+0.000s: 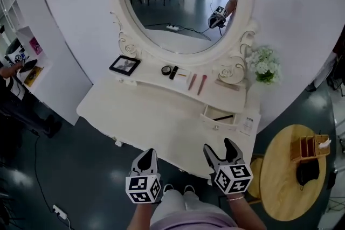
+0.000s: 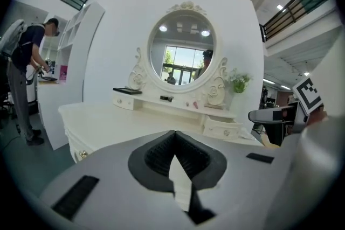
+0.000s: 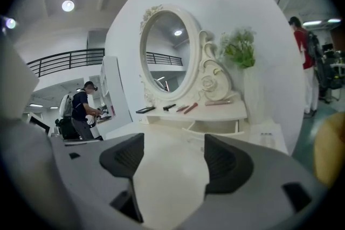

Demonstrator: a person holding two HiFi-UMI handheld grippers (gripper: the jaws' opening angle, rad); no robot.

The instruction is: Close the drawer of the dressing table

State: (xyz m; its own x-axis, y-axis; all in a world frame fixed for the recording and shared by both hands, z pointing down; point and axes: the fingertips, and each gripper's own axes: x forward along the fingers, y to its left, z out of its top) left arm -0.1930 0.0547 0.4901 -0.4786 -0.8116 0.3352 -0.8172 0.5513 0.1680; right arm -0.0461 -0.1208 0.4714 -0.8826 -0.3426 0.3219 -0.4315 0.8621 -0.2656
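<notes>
Dressing table (image 1: 153,118) — one drawer (image 1: 216,125), open.

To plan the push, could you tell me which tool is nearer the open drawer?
Right: the right tool is straight before the drawer; the left tool is farther left.

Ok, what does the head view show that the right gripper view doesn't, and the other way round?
Only the head view: both grippers from above, the left gripper shut and the right gripper open, and a dark pen-like item lying inside the drawer. Only the right gripper view: a person in red by the wall and a balcony railing. Both: the white dressing table, its oval mirror, the flowers and that small drawer standing open.
</notes>
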